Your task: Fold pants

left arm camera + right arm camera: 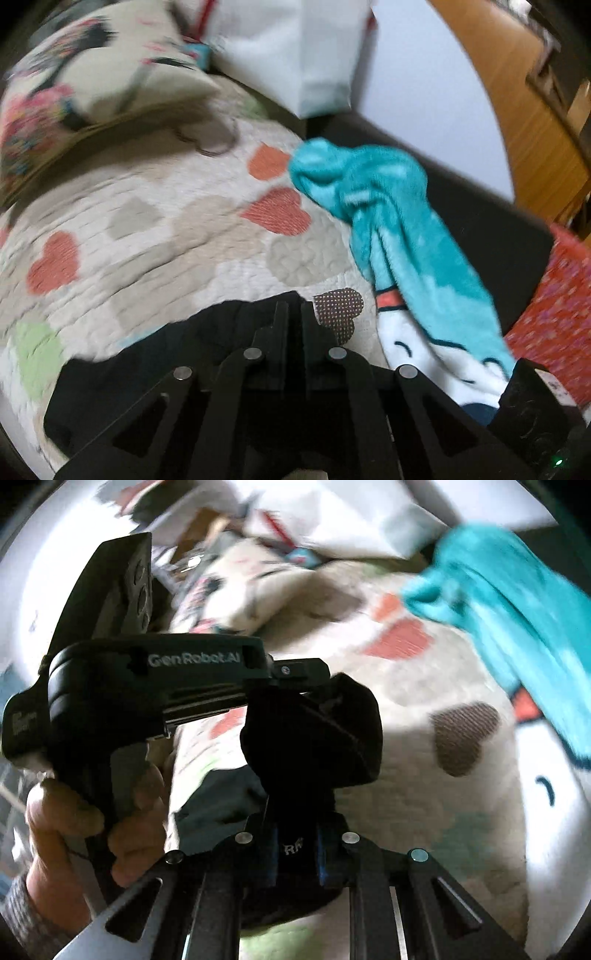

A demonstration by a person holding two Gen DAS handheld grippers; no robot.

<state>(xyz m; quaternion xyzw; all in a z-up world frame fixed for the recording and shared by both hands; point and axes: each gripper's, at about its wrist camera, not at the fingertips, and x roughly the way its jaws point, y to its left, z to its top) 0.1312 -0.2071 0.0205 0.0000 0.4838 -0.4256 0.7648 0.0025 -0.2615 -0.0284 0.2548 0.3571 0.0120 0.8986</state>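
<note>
The black pants (155, 369) lie bunched on the heart-patterned quilt (166, 229) just under my left gripper (293, 314), whose jaws are closed on the dark cloth. In the right wrist view my right gripper (295, 834) is shut on a bunched fold of the black pants (314, 731) and holds it above the quilt (388, 686). The left gripper (295, 672), held in a hand, reaches in from the left and its tip touches the same bunch of cloth.
A teal and white fleece garment (391, 214) lies on the right of the bed, also in the right wrist view (517, 602). A patterned pillow (92, 74) and a white bag (295, 48) sit at the back. A wooden bed frame (517, 110) curves at right.
</note>
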